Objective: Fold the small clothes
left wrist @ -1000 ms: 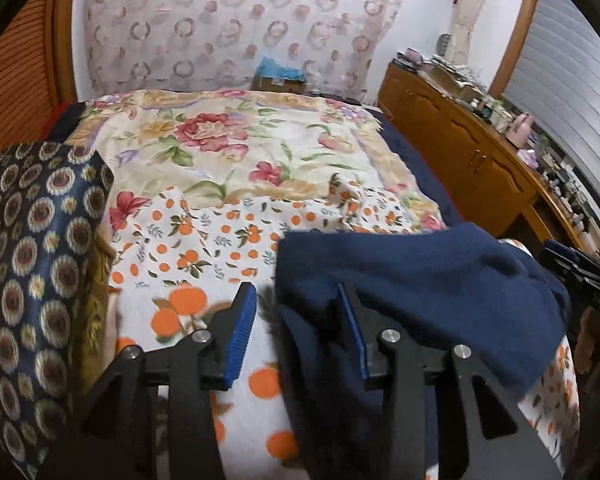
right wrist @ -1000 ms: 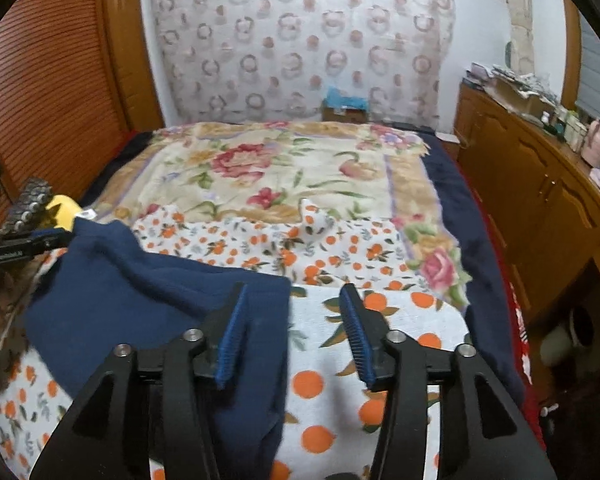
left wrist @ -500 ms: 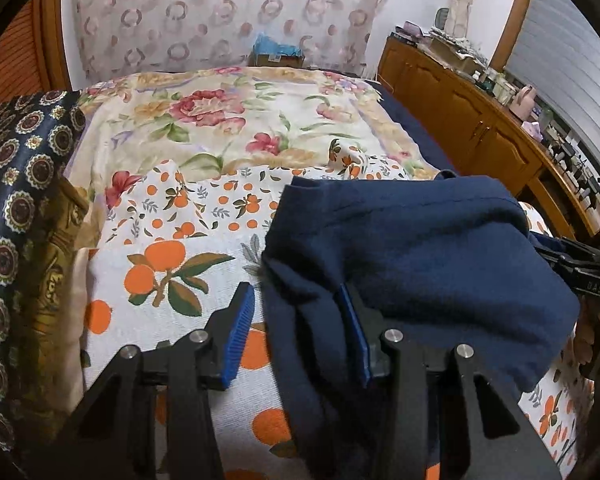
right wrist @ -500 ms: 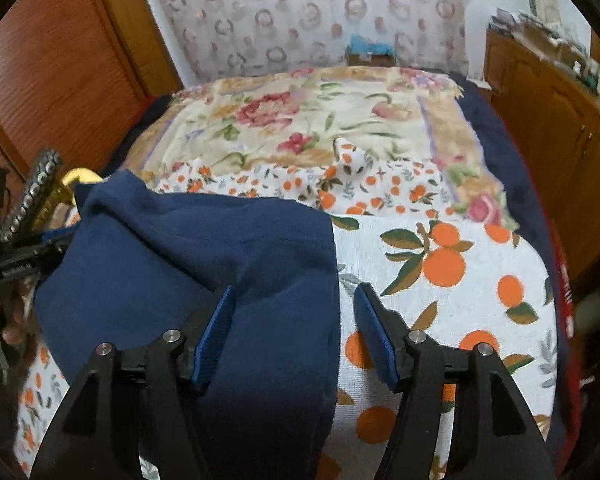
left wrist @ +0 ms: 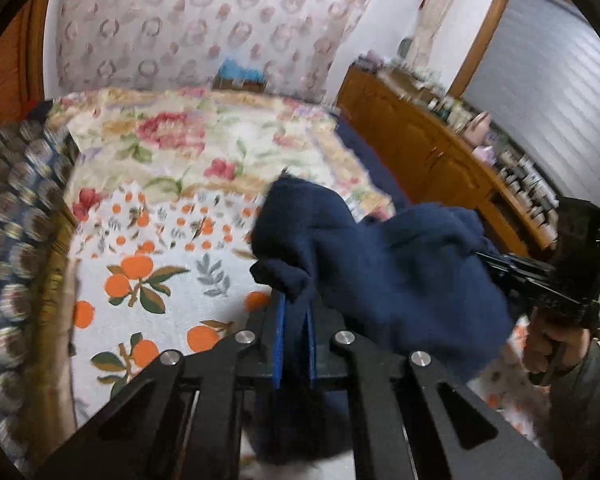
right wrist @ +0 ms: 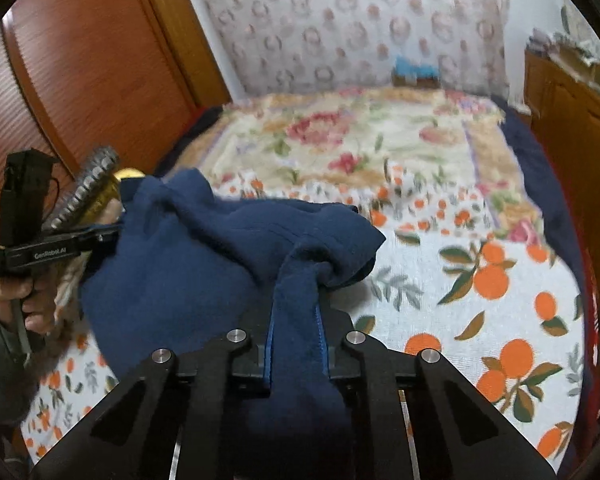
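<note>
A navy blue garment (left wrist: 380, 264) hangs bunched between two handheld grippers above the bed (left wrist: 172, 288). The left gripper (left wrist: 294, 316) pinches one edge with its fingers pressed together; the right gripper (right wrist: 296, 320) is closing its fingers on the other edge.

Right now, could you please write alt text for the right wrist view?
The right tongs, still closing, pinch a fold of a navy garment above an orange-print sheet on a bed; at left, the left tongs grip its other end.
</note>
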Demonstrator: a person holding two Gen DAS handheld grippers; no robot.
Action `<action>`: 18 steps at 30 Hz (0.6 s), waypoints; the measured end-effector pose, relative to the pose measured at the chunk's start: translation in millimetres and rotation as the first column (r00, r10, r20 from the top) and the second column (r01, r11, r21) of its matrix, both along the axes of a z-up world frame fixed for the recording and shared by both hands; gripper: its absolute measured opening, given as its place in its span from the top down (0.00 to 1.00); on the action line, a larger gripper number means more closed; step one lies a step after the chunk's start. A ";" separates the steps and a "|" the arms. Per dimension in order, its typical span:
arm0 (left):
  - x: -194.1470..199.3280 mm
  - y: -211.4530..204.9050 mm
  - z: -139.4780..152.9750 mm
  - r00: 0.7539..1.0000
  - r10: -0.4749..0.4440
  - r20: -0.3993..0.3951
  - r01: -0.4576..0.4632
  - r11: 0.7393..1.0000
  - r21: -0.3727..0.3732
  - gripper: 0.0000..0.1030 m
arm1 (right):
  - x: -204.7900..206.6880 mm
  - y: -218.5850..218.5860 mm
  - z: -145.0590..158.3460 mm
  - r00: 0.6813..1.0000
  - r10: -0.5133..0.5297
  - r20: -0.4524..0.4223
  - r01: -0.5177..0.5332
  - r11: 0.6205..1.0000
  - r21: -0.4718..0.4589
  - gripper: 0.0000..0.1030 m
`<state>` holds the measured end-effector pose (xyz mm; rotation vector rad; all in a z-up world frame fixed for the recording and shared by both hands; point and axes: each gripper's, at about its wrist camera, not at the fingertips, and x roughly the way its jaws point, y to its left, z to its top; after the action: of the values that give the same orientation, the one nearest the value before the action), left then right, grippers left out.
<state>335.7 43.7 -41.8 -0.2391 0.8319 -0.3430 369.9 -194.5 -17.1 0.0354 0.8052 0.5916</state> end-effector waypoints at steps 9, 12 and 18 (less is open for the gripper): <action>-65.8 11.2 79.5 0.982 0.045 0.185 -0.052 0.998 0.033 0.96 | -31.3 25.3 70.7 0.982 0.064 0.179 -0.074 0.996 0.048 0.89; -80.4 22.2 95.4 0.973 0.071 0.220 -0.082 0.996 0.042 0.96 | -33.9 35.2 87.4 0.974 0.087 0.211 -0.102 0.993 0.058 0.89; -113.3 55.4 117.4 0.947 0.152 0.283 -0.172 0.984 0.048 0.96 | -34.6 63.8 113.7 0.952 0.155 0.264 -0.175 0.983 0.056 0.89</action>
<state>222.4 99.1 75.5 -0.1846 0.5409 -0.1856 335.4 -130.7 96.6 -0.0367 0.5331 0.7697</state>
